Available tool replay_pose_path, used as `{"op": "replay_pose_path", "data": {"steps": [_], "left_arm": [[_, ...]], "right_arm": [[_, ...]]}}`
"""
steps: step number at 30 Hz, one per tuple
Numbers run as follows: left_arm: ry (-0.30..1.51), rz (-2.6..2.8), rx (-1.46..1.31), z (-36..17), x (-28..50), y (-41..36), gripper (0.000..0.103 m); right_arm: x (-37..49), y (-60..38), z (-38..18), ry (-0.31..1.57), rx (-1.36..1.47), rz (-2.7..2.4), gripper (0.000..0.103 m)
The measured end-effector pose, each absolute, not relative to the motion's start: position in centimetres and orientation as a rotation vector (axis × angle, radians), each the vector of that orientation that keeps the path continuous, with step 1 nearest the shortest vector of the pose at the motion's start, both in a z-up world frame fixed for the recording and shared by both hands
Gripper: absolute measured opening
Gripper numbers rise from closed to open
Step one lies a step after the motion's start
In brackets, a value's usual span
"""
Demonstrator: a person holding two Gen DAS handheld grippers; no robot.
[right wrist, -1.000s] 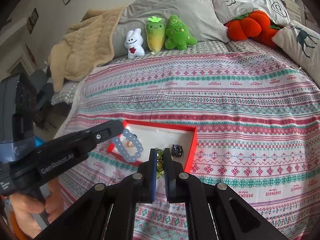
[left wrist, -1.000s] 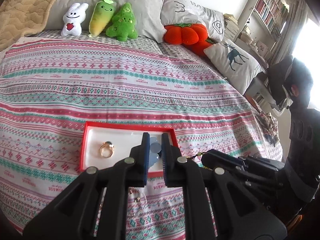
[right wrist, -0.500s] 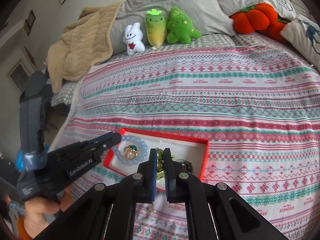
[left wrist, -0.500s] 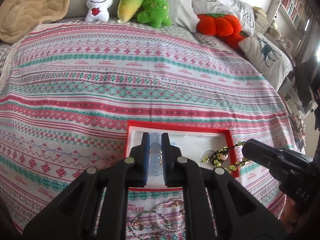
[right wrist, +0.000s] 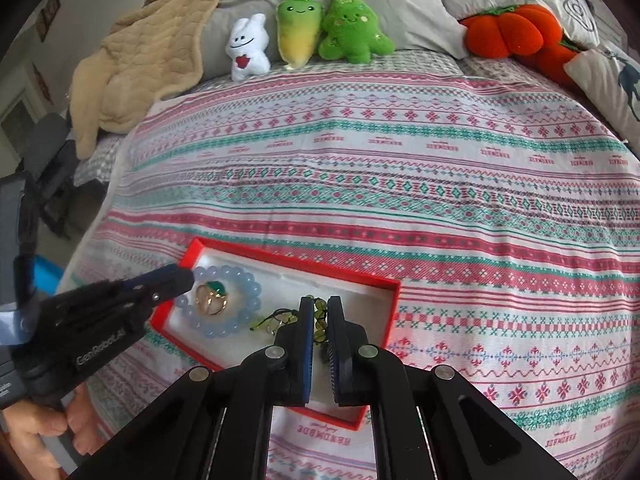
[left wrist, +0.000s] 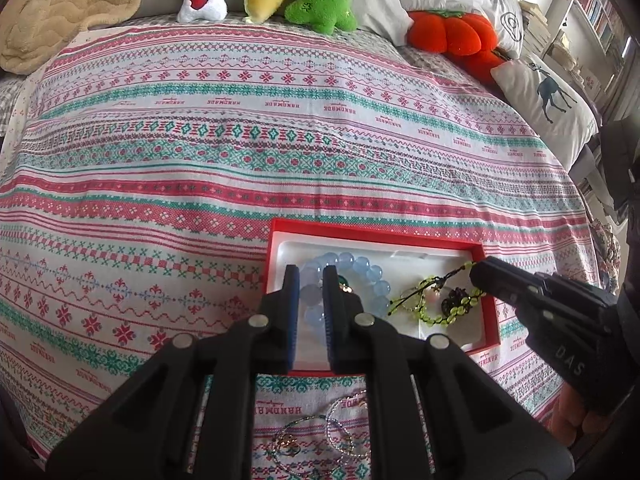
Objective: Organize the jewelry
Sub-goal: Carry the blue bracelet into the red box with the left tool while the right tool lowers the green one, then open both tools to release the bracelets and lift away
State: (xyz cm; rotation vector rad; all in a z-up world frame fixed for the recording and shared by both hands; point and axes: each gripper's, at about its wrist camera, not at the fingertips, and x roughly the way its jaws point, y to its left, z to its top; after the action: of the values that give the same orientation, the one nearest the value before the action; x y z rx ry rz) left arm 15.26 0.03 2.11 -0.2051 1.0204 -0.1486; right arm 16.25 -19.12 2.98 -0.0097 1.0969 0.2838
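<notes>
left hand-held gripper (left wrist: 307, 280) clamps blue bracelet (left wrist: 376, 276) | right hand-held gripper (right wrist: 319, 312) pinches, half-hides green bracelet (right wrist: 280, 317)

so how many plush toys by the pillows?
3, in a row at the head of the bed: white bunny, radish, green tree. The orange pumpkin cushion isn't counted.

red tray (left wrist: 276, 240) | pale-blue bead bracelet (left wrist: 372, 276) | green bead bracelet (left wrist: 436, 316) | red-teal-white striped bedspread (left wrist: 240, 160)
</notes>
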Motion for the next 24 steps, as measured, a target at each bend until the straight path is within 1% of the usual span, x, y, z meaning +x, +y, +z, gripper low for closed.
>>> {"op": "replay_pose_path", "data": {"steps": [3, 5, 7, 14, 16, 19, 20, 23, 24], "left_arm": [[1.01, -0.163, -0.195, 2.4, 15.2, -0.3, 0.013], [0.998, -0.18, -0.186, 2.9, 15.0, -0.5, 0.018], [0.984, -0.195, -0.176, 3.5, 14.5, -0.8, 0.03], [0.99, -0.194, -0.15, 4.3, 13.2, -0.5, 0.047], [0.998, -0.19, -0.145, 4.3, 12.9, -0.3, 0.055], [1.019, -0.186, -0.144, 4.2, 12.3, 0.1, 0.064], [1.027, -0.185, -0.147, 4.1, 12.1, 0.1, 0.065], [1.053, -0.179, -0.164, 3.9, 11.4, 0.6, 0.073], [1.06, -0.176, -0.166, 3.8, 11.1, 0.8, 0.076]], "right_arm": [[16.3, -19.6, 3.3, 1.088, 0.002, 0.267, 0.014], [16.2, -19.9, 3.8, 1.09, 0.013, 0.267, 0.015], [15.9, -20.3, 4.3, 1.081, 0.018, 0.268, 0.016], [14.8, -21.1, 5.5, 1.08, 0.027, 0.275, 0.016], [14.5, -21.3, 5.7, 1.082, 0.025, 0.275, 0.016], [14.0, -21.3, 5.9, 1.083, 0.018, 0.278, 0.017], [13.8, -21.3, 5.9, 1.084, 0.016, 0.28, 0.017], [13.3, -21.3, 6.0, 1.09, 0.015, 0.292, 0.022], [13.0, -21.3, 6.0, 1.093, 0.011, 0.295, 0.028]]}}
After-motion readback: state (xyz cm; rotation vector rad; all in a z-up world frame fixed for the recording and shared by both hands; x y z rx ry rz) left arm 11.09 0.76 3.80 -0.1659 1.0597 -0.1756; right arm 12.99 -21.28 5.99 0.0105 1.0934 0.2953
